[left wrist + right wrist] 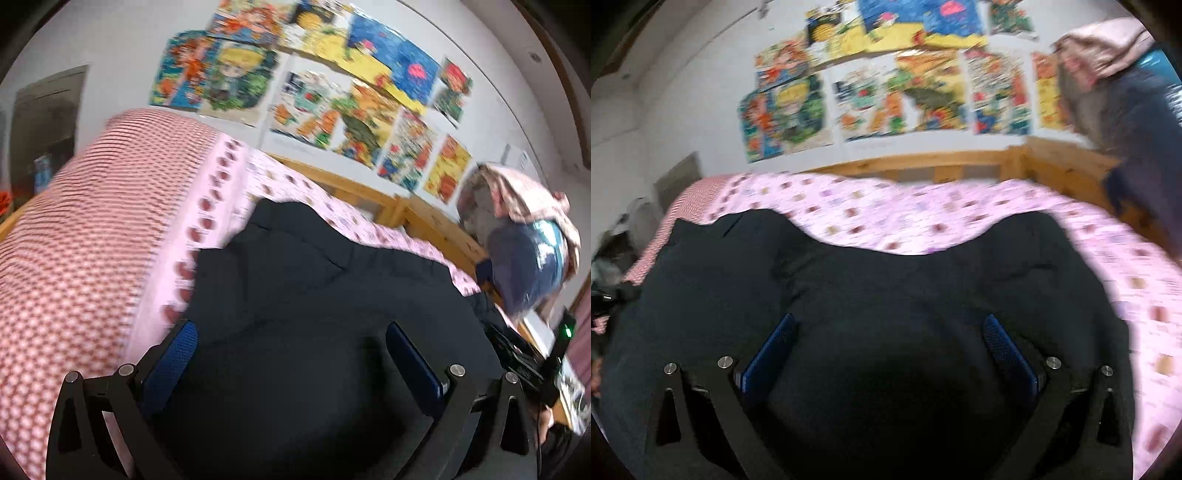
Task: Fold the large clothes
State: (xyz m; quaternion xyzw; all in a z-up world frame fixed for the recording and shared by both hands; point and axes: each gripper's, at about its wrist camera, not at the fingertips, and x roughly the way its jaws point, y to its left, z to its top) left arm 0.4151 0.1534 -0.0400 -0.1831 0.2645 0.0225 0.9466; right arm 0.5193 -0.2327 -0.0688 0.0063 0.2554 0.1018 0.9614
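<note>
A large dark navy garment (314,295) lies spread on a pink patterned bed sheet (295,184); it also fills the lower part of the right wrist view (886,288). My left gripper (291,328) is open, its blue-padded fingers (173,354) wide apart just over the cloth. My right gripper (890,321) is open too, its blue fingers (1008,350) spread above the garment's middle. Neither holds anything. Both views are blurred by motion.
A red-and-white checked pillow or duvet (81,236) lies left of the garment. A wooden bed rail (923,166) runs along the far side under colourful posters (886,81). A heap of clothes (524,236) hangs at the right. The other gripper's body (532,354) shows at the right edge.
</note>
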